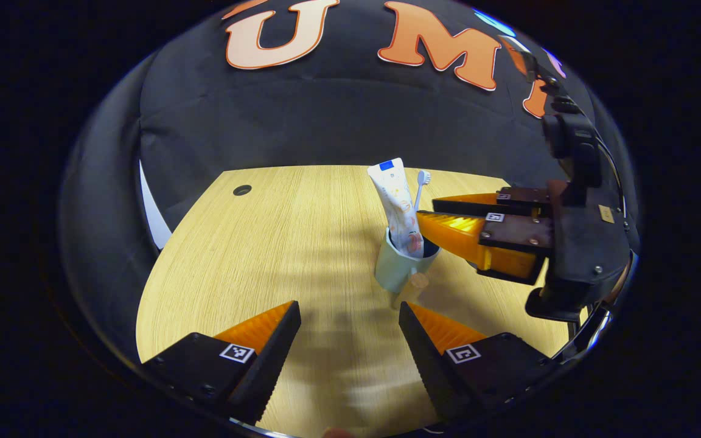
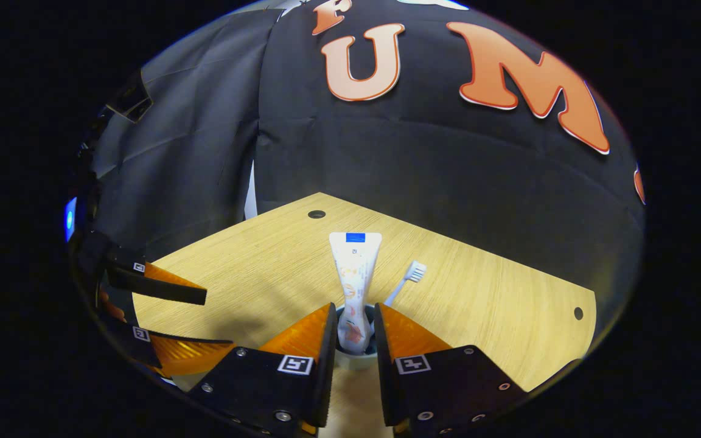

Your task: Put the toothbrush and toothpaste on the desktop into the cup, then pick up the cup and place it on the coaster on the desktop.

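Because the toothpaste and toothbrush already stand inside it, the pale green plastic cup (image 1: 394,267) is the thing to watch. It sits on the light wooden desktop (image 1: 277,243), lifted or resting I cannot tell. The white toothpaste tube with a blue end (image 1: 396,204) leans up out of it, and the white toothbrush (image 1: 421,185) pokes out just behind.

The right gripper (image 2: 353,340) has its two fingers close together on either side of the cup's rim, and they appear to press its walls, though the contact itself is partly hidden. In the left gripper view that same gripper reaches in from the right, touching the cup.

A small round tan shape just below the cup may be the coaster (image 1: 417,281); I cannot be sure.

The left gripper (image 1: 350,331) hangs nearer the desktop's front, fingers spread wide, holding nothing.

The cup looks light, stiff and smooth, so probably slippery. With tall contents it seems top-heavy. A firm hold across the upper wall, kept upright, looks wisest; tilting could spill the tube.
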Available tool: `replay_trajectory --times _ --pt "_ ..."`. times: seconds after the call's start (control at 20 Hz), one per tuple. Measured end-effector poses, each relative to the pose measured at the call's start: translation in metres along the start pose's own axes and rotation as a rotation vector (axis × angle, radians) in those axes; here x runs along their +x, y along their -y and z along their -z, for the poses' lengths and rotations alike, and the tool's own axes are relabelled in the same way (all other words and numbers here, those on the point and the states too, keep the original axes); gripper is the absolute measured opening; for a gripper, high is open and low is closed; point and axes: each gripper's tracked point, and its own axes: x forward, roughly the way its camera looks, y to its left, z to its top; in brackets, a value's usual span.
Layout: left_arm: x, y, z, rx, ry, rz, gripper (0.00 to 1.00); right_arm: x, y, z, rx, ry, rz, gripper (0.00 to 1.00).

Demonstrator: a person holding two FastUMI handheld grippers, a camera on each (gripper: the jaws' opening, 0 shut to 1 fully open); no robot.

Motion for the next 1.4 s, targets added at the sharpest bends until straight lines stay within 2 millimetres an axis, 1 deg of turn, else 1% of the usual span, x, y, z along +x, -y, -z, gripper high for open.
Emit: replay_trajectory --times 0.05,0.1,0.15,0.2,0.25,0.3,0.35,0.4,0.5,0.6,0.75,0.9,1.05,1.25,1.3,1.35,1.4 --pt "0.007 0.000 -0.002 0.003 0.006 0.006 0.98 -0.009 0.005 -0.002 0.014 0.003 0.008 0.37" --pt "0.014 0.002 -0.002 0.006 0.012 0.013 0.98 -0.021 0.011 -0.003 0.035 0.007 0.021 0.45" --pt "0.020 0.005 -0.004 0.015 0.018 0.024 0.98 -0.034 0.017 -0.007 0.056 0.027 0.033 0.48" --pt "0.021 0.010 -0.007 0.025 0.021 0.030 0.98 -0.044 0.023 -0.013 0.075 0.050 0.049 0.63" --pt "0.023 0.016 -0.010 0.036 0.019 0.039 0.98 -0.058 0.030 -0.017 0.086 0.064 0.066 0.68" --pt "0.021 0.022 -0.014 0.043 0.021 0.048 0.98 -0.070 0.037 -0.016 0.095 0.072 0.086 0.76" --pt "0.023 0.029 -0.017 0.048 0.020 0.062 0.98 -0.080 0.046 -0.017 0.103 0.077 0.107 0.79" --pt "0.023 0.034 -0.019 0.052 0.018 0.073 0.98 -0.088 0.056 -0.015 0.110 0.083 0.130 0.86" --pt "0.032 0.046 -0.022 0.060 0.008 0.101 0.98 -0.109 0.072 -0.013 0.129 0.092 0.173 0.92" --pt "0.040 0.053 -0.024 0.069 -0.007 0.112 0.98 -0.125 0.087 -0.011 0.145 0.097 0.222 0.96" --pt "0.057 0.060 -0.022 0.050 -0.057 0.117 0.98 -0.147 0.106 -0.004 0.166 0.094 0.286 0.97" --pt "0.079 0.064 -0.014 0.037 -0.125 0.128 0.99 -0.167 0.121 0.007 0.188 0.081 0.350 0.97" --pt "0.097 0.063 -0.008 0.054 -0.189 0.115 0.98 -0.182 0.130 0.018 0.219 0.065 0.398 0.97" --pt "0.118 0.067 0.003 0.057 -0.278 0.117 0.97 -0.198 0.138 0.030 0.238 0.045 0.457 0.97" --pt "0.121 0.067 0.003 0.058 -0.298 0.124 0.96 -0.201 0.139 0.033 0.247 0.041 0.466 0.97" --pt "0.125 0.069 0.006 0.059 -0.321 0.132 0.89 -0.203 0.141 0.036 0.257 0.035 0.473 0.97" --pt "0.127 0.071 0.007 0.060 -0.343 0.131 0.84 -0.203 0.141 0.038 0.267 0.032 0.478 0.97"
